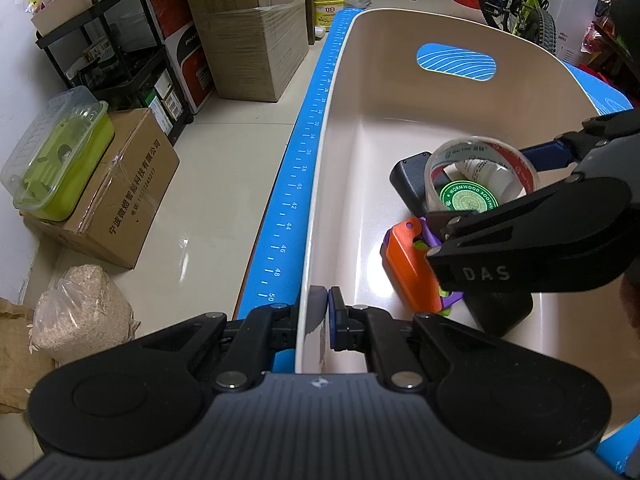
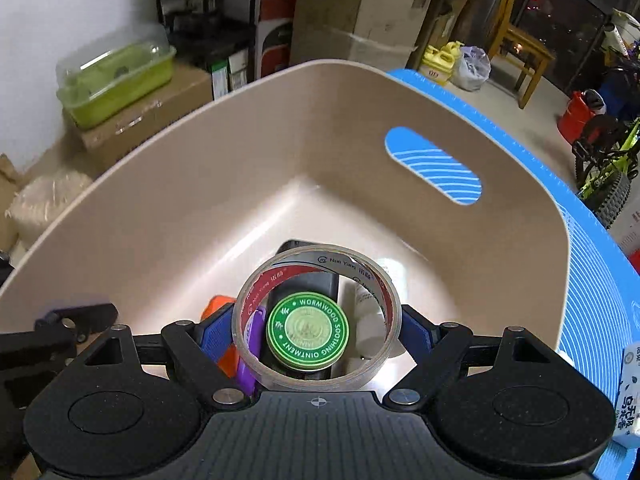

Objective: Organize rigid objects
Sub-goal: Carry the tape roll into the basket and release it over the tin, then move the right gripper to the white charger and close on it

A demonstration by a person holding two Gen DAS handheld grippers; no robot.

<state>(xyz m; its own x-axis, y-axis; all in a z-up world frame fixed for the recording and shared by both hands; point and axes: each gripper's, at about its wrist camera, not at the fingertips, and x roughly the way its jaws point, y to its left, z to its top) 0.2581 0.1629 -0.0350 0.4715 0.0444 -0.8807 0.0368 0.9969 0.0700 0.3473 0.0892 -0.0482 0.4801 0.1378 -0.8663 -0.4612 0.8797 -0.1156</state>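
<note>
A beige plastic bin [image 1: 360, 80] [image 2: 200, 184] stands on a blue mat [image 1: 296, 168]. My left gripper [image 1: 322, 312] is shut on the bin's near left wall. My right gripper [image 2: 316, 328] [image 1: 520, 184] is shut on a clear tape roll [image 2: 256, 356] [image 1: 436, 160] and holds it over the inside of the bin. Below the roll lie a round green ointment tin [image 2: 308, 330] [image 1: 468, 198], a black box [image 1: 408, 176], an orange and purple toy [image 1: 404, 264] [image 2: 218, 306] and a white tube [image 2: 368, 320].
Beyond the mat's left edge is tiled floor with cardboard boxes [image 1: 120, 208], a green lidded container [image 1: 60, 160], a black rack [image 1: 112, 60] and a sack of grain [image 1: 80, 312]. A bicycle [image 1: 520, 0] and wooden chair [image 2: 516, 40] stand behind. A tissue pack [image 2: 628, 400] lies on the mat at right.
</note>
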